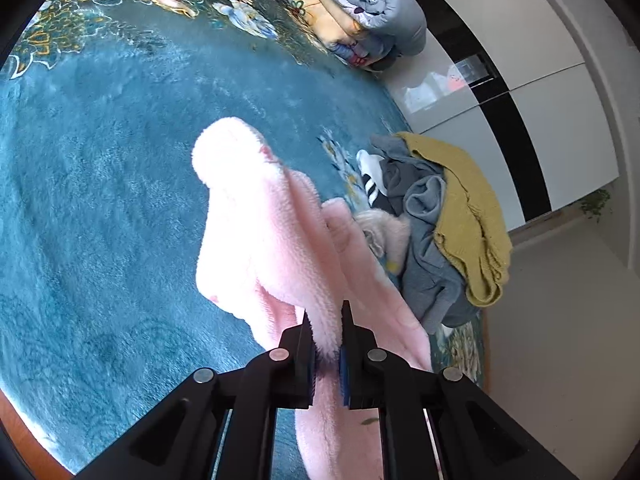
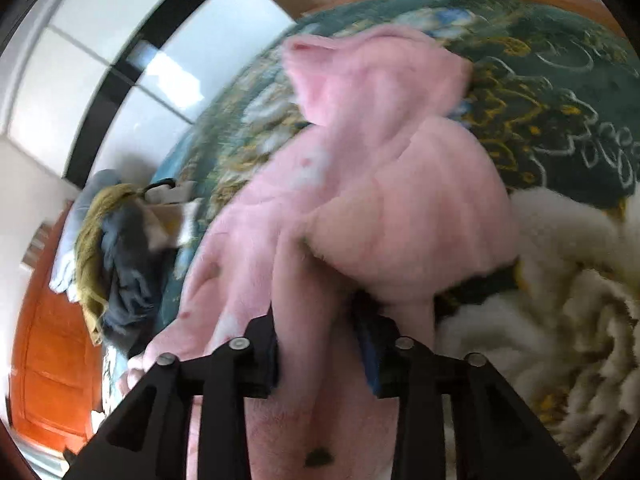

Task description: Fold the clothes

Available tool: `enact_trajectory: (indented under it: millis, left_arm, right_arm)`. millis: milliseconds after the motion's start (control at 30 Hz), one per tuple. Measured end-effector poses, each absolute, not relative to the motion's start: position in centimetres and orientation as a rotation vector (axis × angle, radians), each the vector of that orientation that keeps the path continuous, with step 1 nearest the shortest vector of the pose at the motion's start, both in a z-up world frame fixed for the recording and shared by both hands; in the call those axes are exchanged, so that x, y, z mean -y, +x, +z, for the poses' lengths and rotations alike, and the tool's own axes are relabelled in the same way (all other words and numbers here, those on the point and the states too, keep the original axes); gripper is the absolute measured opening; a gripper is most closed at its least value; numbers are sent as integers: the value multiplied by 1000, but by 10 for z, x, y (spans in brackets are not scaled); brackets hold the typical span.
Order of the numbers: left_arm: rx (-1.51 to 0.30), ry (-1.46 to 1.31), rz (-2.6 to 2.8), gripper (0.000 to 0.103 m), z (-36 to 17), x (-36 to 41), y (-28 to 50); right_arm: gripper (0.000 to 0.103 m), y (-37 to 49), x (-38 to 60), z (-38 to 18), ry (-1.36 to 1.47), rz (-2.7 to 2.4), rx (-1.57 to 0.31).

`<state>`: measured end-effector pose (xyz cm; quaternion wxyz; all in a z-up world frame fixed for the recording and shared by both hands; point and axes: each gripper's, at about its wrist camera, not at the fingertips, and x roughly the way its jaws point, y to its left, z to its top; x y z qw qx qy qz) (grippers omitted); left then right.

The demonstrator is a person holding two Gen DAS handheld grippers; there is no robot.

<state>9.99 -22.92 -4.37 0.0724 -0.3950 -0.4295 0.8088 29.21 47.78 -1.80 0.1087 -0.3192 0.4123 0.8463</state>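
The pink fleece is pinched by both the left gripper and the right gripper, each closed on an edge, probably so that it can be spread for folding.

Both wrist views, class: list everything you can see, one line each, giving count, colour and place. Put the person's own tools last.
Fleece garment: one, pink, lifted above the blanket, gripped at two places.
Blanket: one, teal with gold flowers, covering the bed.
Clothes pile: one heap, grey, mustard and black-and-white, at the blanket's edge.
Folded bedding: one stack, grey over yellow, far corner.
Fluffy item: one, cream, beside the pink garment.
Wardrobe: one, white with black strips, beyond the bed.
Left gripper: black, shut on the fleece.
Right gripper: black, shut on the fleece.
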Motion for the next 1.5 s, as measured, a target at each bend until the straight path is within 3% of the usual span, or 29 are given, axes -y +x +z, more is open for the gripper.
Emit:
enact_trajectory:
  millis: [100, 233, 333, 467, 500, 567, 600, 667, 800, 933, 1067, 1200, 1333, 1500]
  left_arm:
    - [1312, -1205, 2438, 10, -48, 227, 96]
    - [1304, -1266, 2431, 10, -58, 209, 87]
    - [1281, -1292, 2445, 10, -60, 199, 85]
    - [1273, -1297, 2471, 10, -58, 196, 84]
    - [1275, -1294, 2472, 10, -58, 196, 84]
    - [1278, -1292, 2474, 10, -57, 196, 84]
    - [1280, -1295, 2472, 10, -56, 196, 83]
    - [1290, -1298, 2467, 9, -51, 199, 78]
    - [1194, -1148, 2521, 9, 6, 197, 46]
    - [1033, -839, 2529, 8, 94, 178, 47]
    - [925, -717, 2511, 9, 110, 177, 82]
    - [1016, -983, 2492, 9, 28, 207, 116]
    - [1280, -1174, 2380, 8, -30, 246, 131]
    - [1213, -1063, 2420, 8, 4, 242, 136]
  right_arm:
    - [56, 338, -490, 1, -731, 2595, -1237]
    - [56, 387, -519, -14, -668, 2431, -1231]
    - [49, 386, -527, -50, -759, 2345, -1359]
    - [49, 354, -506, -49, -836, 2440, -1210]
    - [47, 342, -501, -49, -877, 2457, -1213]
    - [30, 328, -494, -50, -937, 2438, -1167]
    - [9, 322, -490, -50, -963, 2423, -1139]
    - [8, 321, -490, -46, -986, 2406, -1176]
    - [6, 325, -518, 7, -889, 2382, -1156]
    - [6, 335, -523, 100, -706, 2456, -919]
    - [6, 365, -514, 125, -621, 2455, -798]
    - [5, 395, -523, 34, -799, 2307, -990]
    - [3, 433, -529, -33, -837, 2192, -1264]
    - [3, 444, -534, -12, -753, 2253, -1261]
